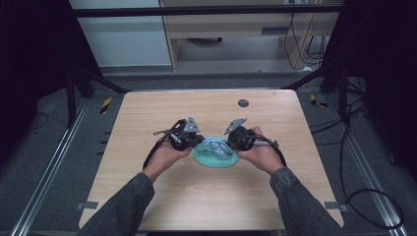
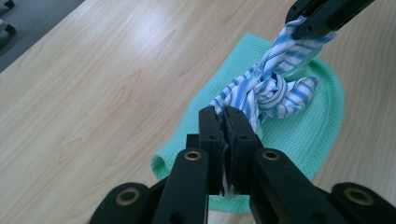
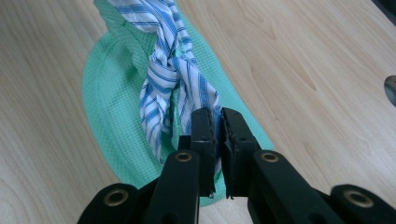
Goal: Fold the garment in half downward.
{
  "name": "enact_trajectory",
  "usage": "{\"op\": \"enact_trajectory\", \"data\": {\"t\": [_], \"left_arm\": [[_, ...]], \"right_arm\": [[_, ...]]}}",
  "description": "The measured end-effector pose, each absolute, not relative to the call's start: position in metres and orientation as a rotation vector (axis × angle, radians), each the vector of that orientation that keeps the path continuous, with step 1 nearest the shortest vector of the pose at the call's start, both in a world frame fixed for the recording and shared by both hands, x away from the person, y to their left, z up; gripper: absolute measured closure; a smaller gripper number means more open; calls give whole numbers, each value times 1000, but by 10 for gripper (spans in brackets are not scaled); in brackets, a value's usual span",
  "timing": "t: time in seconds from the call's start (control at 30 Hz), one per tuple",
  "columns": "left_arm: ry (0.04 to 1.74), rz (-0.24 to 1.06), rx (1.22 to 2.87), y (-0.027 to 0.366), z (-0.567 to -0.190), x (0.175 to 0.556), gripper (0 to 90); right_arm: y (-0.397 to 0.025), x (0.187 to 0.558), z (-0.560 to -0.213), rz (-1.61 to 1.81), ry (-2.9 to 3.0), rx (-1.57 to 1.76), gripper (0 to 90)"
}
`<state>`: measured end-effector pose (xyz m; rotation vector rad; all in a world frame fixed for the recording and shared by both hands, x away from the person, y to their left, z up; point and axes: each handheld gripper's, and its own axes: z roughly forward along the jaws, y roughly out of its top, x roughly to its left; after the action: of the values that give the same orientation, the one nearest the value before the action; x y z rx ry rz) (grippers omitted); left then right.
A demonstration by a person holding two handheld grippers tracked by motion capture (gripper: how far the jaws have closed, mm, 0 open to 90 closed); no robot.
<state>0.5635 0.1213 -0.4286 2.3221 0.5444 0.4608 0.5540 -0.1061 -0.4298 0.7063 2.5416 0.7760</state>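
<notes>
Striped cloth [image 2: 275,88]: blue-and-white, twisted and knotted at its middle, stretched between two hand-held grippers above a green cloth. Location: near the centre of the tabletop [image 1: 147,113], slightly toward the person's side.

Green cloth [image 2: 322,121]: waffle-textured, mint-coloured, lying flat on the tabletop in a rounded shape with a rolled edge. It sits directly under the striped cloth; in the right gripper view part of it appears gathered up alongside the striped cloth's far end.

Left gripper [image 1: 189,139]: held in the person's left hand [image 1: 167,155], grey three-cornered plate on top. In the left gripper view its black jaws are pressed together on one end of the striped cloth, with a sliver of fabric showing between them.

Right gripper [image 1: 235,139]: held in the person's right hand [image 1: 263,155], plate also on top. In the right gripper view its jaws are pinching the other end of the striped cloth; the fabric runs away from them to the knot. In the left gripper view this gripper comes in at the upper right, clamped on the cloth's far end.

Tabletop: light wood grain, with a small dark round mark [image 1: 243,103] near the far edge.

Containers: none seen on the tabletop.

Surroundings: dark-sleeved forearms at the near edge; cables on the floor to the right.
</notes>
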Motion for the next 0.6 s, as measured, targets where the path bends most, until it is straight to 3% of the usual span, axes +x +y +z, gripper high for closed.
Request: {"op": "enact_trajectory", "data": {"t": [0.6], "left_arm": [[512,402,2342,128,-446,544,858]], "right_arm": [[-106,531,-442,792,2577,661,842]]}}
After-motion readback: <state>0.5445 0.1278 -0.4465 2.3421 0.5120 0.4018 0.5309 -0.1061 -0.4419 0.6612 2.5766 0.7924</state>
